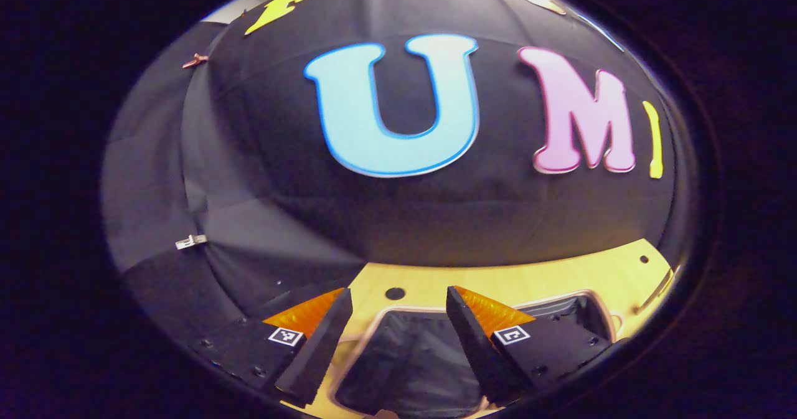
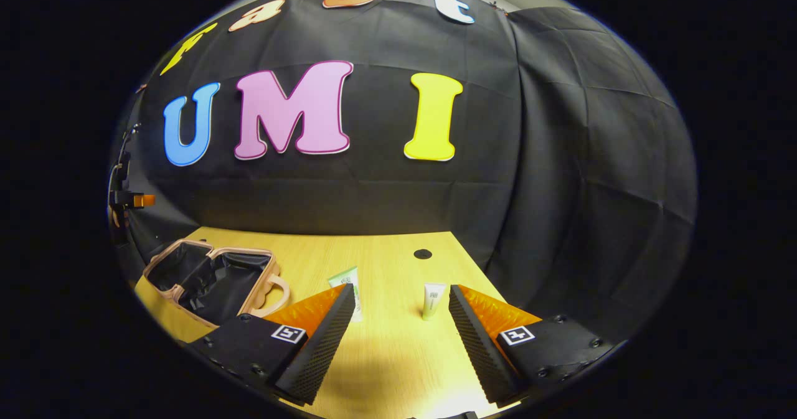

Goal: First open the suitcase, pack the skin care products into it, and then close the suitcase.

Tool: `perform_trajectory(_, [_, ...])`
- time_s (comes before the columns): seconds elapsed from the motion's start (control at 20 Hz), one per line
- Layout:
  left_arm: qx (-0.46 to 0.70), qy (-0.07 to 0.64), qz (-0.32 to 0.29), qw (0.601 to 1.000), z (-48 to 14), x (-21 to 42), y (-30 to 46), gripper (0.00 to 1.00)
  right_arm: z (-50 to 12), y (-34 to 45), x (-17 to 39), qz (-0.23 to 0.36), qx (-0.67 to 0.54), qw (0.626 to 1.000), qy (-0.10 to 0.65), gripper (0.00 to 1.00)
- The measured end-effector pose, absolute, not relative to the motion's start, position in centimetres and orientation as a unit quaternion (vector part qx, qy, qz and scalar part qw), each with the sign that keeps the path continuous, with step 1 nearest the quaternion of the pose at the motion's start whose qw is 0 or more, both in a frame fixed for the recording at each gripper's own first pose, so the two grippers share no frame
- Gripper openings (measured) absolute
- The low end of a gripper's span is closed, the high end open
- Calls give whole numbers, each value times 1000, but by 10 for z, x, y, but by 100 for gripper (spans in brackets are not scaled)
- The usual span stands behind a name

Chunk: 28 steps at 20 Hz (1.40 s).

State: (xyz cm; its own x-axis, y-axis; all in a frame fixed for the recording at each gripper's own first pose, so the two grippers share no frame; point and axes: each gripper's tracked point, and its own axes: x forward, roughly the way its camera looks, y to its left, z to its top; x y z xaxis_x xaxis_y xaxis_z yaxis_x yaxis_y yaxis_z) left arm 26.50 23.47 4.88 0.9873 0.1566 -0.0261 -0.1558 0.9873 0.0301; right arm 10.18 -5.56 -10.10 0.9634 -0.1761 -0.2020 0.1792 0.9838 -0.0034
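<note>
My right claw (image 2: 401, 338) spread, empty, low over table (image 2: 386, 369). Small tube (image 2: 433, 301) just ahead, slightly right of centre between fingers, upright. Bigger tube (image 2: 346, 285) left of it, by my left finger. Suitcase (image 2: 208, 279) open, well left of tubes. Left claw (image 1: 398, 338) spread, empty, over suitcase lining (image 1: 405, 363). Right claw nearer tubes: judge it picks first.
</note>
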Motion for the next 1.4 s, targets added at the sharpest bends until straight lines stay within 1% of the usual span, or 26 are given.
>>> perform_trajectory(0.2, [-18,6,-3,1000,72,237,99,96,-83,-74,109,-84,15,992,92,96])
perform_trajectory(0.35, [-51,-17,-54,997,71,227,9,96,-76,-86,116,-86,21,993,84,96])
perform_trajectory(0.45, [-90,-2,-107,990,47,228,-56,96,-78,-93,119,-89,31,992,82,96])
perform_trajectory(0.55, [-107,23,-133,985,13,228,-106,96,-85,-97,126,-92,44,991,85,96])
perform_trajectory(0.7, [-85,68,-160,981,-39,235,-155,96,-109,-97,137,-83,62,989,107,97])
perform_trajectory(0.9, [-44,96,-219,970,-86,241,-204,96,-142,-102,157,-76,56,987,126,99])
perform_trajectory(1.0, [-27,116,-238,964,-113,251,-227,96,-162,-110,166,-79,54,986,140,99])
perform_trajectory(1.15, [-37,132,-277,951,-142,269,-269,96,-196,-127,181,-92,64,981,156,99])
perform_trajectory(1.3, [-17,135,-283,949,-152,303,-297,96,-235,-133,200,-90,78,976,182,99])
perform_trajectory(1.4, [1,138,-278,951,-173,317,-309,96,-253,-139,211,-91,67,974,195,98])
